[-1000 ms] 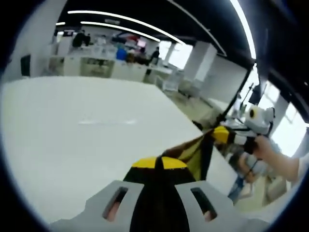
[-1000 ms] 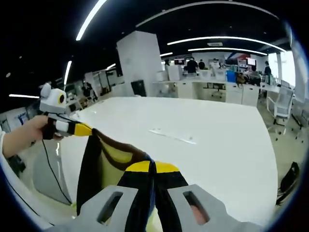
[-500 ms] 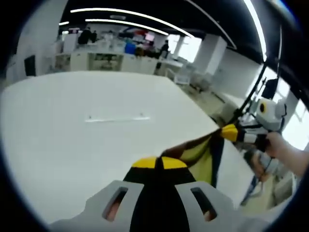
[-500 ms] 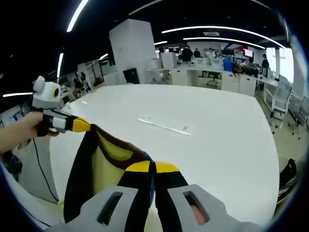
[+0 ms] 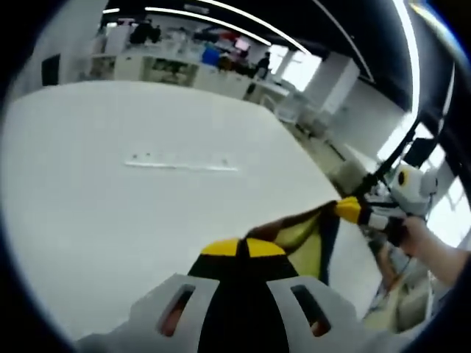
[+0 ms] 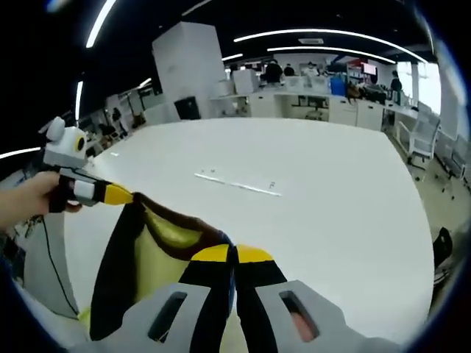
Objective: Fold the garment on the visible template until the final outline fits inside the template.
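A yellow and dark brown garment (image 5: 305, 234) hangs stretched in the air between both grippers, above the near edge of a white table (image 5: 110, 213). My left gripper (image 5: 241, 248) is shut on one corner of it. The right gripper (image 5: 346, 209) holds the other corner at the right of the left gripper view. In the right gripper view my right gripper (image 6: 231, 254) is shut on the garment (image 6: 158, 250), and the left gripper (image 6: 121, 196) grips the far corner, held by a hand (image 6: 29, 202). A faint taped line (image 6: 235, 184), the template mark, lies mid-table.
The white table (image 6: 331, 206) is broad and bare around the taped line (image 5: 180, 163). Beyond it stand white desks with several people (image 5: 261, 66), a white pillar (image 6: 188, 70) and an office chair (image 6: 423, 143). A cable (image 6: 55, 257) hangs from the left gripper.
Both views have tipped down and moved forward, so more of the table top shows. The garment stays stretched between the two shut grippers.
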